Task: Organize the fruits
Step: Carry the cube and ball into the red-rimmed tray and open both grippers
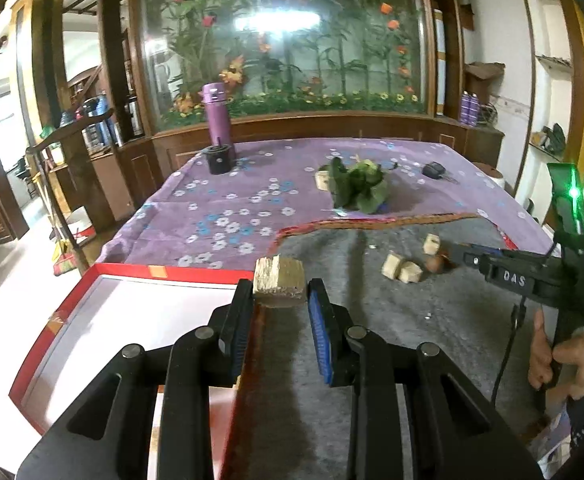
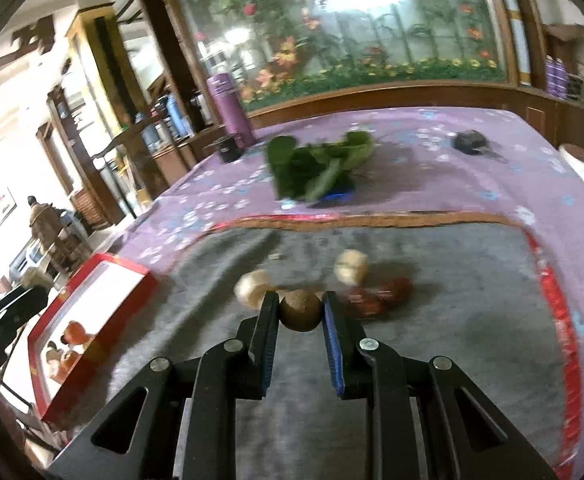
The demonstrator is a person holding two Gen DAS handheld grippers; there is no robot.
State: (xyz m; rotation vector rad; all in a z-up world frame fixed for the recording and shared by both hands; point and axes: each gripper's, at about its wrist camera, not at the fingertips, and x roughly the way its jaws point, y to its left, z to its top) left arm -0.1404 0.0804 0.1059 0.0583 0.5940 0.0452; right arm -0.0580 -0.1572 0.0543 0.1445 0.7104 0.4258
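Note:
My left gripper is shut on a pale tan chunk, held at the right edge of the red-rimmed white box. My right gripper is shut on a round brown fruit just above the grey mat. The right gripper also shows at the right of the left wrist view. Pale chunks and reddish-brown fruits lie on the mat just beyond it. The box holds a few fruits in the right wrist view.
A pile of green leaves lies on the purple flowered tablecloth. A purple flask, a black cup and a dark key fob stand farther back. A wooden cabinet with a flower mural is behind the table.

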